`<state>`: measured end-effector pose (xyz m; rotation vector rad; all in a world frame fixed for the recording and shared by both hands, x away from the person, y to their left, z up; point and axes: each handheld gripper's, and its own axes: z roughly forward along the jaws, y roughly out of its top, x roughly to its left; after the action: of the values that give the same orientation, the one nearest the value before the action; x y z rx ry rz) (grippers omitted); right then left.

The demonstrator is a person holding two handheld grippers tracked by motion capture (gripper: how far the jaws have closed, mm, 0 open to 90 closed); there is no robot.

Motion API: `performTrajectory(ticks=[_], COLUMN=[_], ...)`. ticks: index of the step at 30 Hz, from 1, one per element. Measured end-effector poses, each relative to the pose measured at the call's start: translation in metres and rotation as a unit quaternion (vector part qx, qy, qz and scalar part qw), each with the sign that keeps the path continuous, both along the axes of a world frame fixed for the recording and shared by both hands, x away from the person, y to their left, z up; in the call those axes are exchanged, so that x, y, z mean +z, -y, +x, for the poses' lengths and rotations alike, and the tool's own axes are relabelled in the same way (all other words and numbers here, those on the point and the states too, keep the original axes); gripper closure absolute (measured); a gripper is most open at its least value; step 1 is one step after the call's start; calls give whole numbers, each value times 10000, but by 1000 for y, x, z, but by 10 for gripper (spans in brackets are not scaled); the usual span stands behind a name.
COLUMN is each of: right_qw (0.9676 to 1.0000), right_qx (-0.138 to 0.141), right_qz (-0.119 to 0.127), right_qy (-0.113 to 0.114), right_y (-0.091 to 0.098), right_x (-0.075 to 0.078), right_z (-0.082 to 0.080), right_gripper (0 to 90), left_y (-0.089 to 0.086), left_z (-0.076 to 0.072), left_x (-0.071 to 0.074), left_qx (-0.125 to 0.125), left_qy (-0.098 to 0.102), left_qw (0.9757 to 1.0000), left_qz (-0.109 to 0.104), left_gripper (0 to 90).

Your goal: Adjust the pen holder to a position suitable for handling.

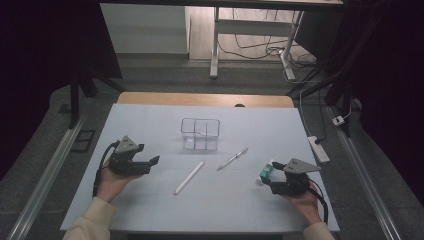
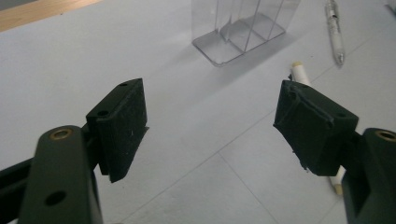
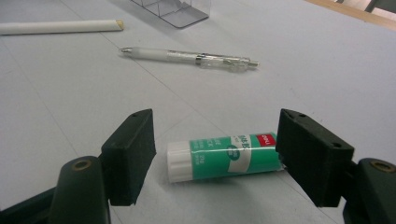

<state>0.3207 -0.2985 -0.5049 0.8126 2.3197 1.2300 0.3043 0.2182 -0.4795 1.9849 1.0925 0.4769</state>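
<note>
The green glue stick (image 3: 224, 156) lies flat on the pale surface (image 1: 150, 200) at its near right, between the released fingers (image 3: 133, 154) of the right gripper (image 3: 215, 158), touching neither pad (its white cap points at the left one). The left gripper (image 2: 210, 130), near left, also stands released over bare surface, the white paper-wrapped stick (image 2: 301, 74) just behind one finger. A clear pen (image 1: 233, 159) and clear organizer (image 1: 200, 134) sit farther off.
</note>
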Motion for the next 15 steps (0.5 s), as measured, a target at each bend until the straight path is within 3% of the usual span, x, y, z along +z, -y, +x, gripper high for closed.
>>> performTrajectory(ticks=[15], right_qw=[10000], right_qx=[7], right_qz=[-8], right_qy=[-11], right_y=[0], right_x=[0], right_z=[0], right_gripper=[284], left_y=[-8], left_z=[31], left_x=[-3], left_qx=[216], left_qy=[-114], left_qw=[9997], left_qz=[-41], left_gripper=[287])
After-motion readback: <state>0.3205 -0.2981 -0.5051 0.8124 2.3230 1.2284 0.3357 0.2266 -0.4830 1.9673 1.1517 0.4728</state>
